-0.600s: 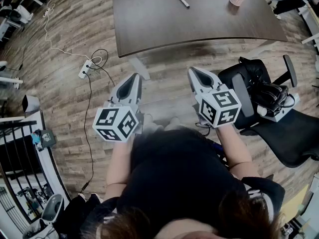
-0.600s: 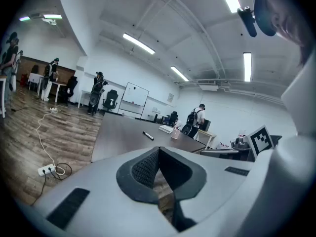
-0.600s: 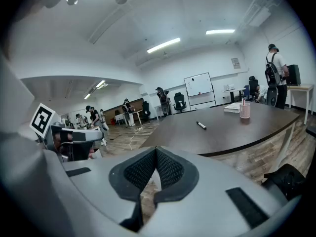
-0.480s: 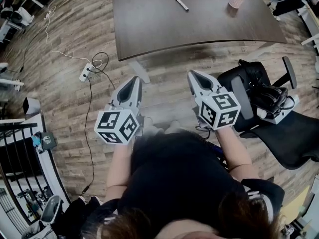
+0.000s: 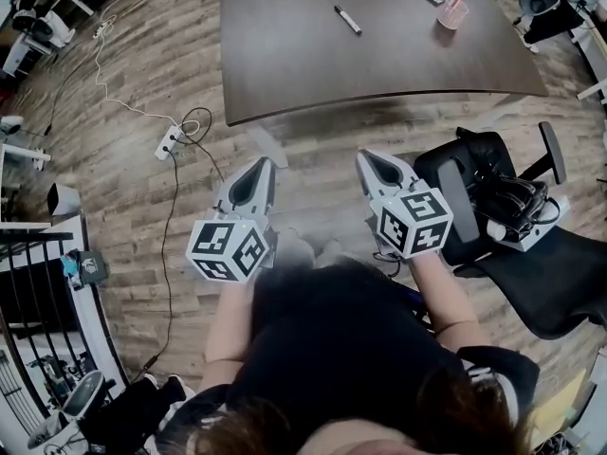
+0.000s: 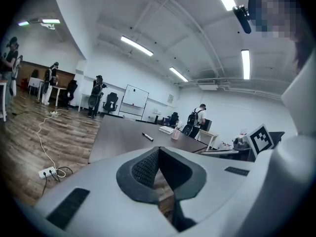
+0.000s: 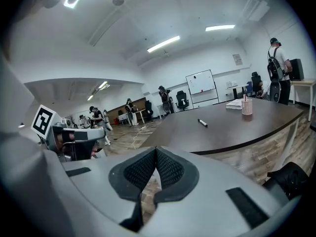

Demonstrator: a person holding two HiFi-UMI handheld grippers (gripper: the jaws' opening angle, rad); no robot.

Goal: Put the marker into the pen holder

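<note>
Fingers [image 6: 143,168] of dark ribbed rubber are seen pressed together at the tips on each of the two grey handheld grippers, the left gripper [image 5: 258,164] and the right gripper [image 5: 372,157], and nothing is held by either. One slim black marker [image 5: 347,20] is seen lying flat on the one dark brown wooden table [image 5: 379,74], well apart from both grippers, and one pink translucent pen holder [image 5: 452,12] is stood upright further right on the same top, apart from the marker. One black office chair [image 5: 560,273] is placed just beside the right gripper.
</note>
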